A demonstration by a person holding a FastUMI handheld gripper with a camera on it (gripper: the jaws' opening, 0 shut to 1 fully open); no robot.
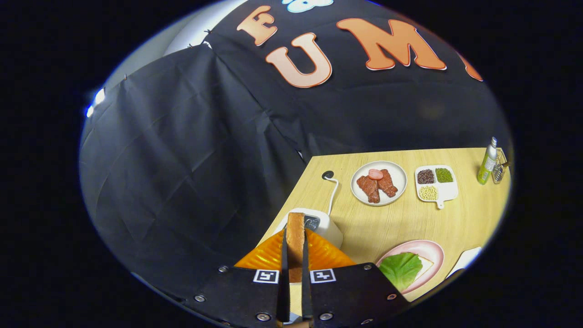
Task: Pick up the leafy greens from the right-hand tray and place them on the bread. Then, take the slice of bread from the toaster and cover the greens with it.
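Note:
My gripper (295,237) is shut on a slice of bread (295,230), held upright on edge between both fingers, lifted above the white toaster (325,226) just beyond them. To the right of the fingers sits a pink plate (430,253) with a green leaf (401,269) lying over a pale slice of bread (427,264) whose edge peeks out under it.
A white plate with red meat pieces (379,183) and a white divided dish of beans (436,182) stand further back on the wooden table (401,218). Two small bottles (492,162) stand at the far right. A white tray's corner (464,260) lies right of the pink plate.

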